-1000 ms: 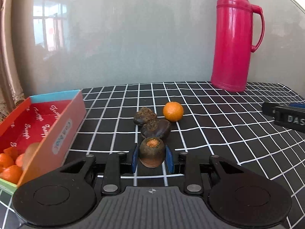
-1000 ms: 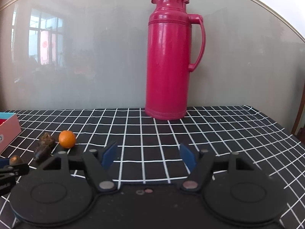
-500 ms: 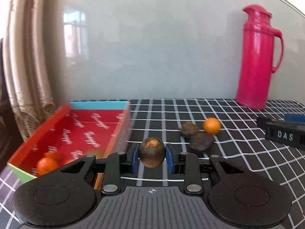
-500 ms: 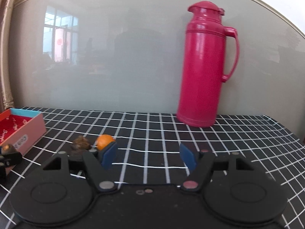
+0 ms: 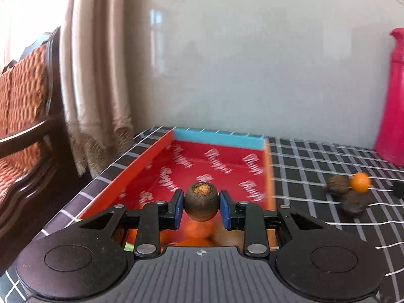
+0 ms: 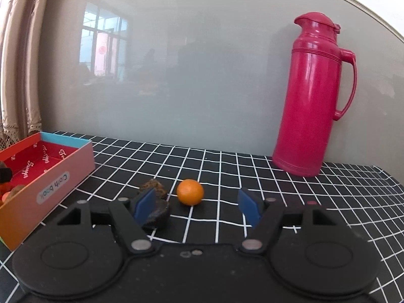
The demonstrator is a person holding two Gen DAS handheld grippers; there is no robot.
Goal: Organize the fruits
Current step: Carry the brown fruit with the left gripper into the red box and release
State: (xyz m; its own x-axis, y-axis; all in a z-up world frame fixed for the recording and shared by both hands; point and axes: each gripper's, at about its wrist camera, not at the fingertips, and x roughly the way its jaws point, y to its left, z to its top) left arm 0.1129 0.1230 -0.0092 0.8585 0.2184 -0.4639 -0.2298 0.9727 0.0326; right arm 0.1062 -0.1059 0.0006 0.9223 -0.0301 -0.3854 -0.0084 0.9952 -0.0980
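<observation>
My left gripper (image 5: 201,206) is shut on a dark round fruit (image 5: 201,205) with an orange-brown top, and holds it over the near end of a red box (image 5: 202,161) with a blue far wall. Blurred orange fruits (image 5: 195,232) lie in the box under the jaws. On the checked cloth an orange (image 6: 190,192) sits beside two dark wrinkled fruits (image 6: 154,202). My right gripper (image 6: 195,205) stands open just short of the orange, its left pad in front of the dark fruits. The same orange (image 5: 359,182) and dark fruits (image 5: 346,194) show at the right of the left wrist view.
A tall pink thermos (image 6: 313,96) stands at the back right against a grey glossy wall. The box (image 6: 43,176) lies at the table's left end. A curtain (image 5: 96,75) and a wooden chair (image 5: 22,116) are beyond the table's left edge.
My left gripper has carried the dark fruit leftward from the cloth to above the box. The right gripper has swung left, so the orange and dark fruits now lie between its pads' lines.
</observation>
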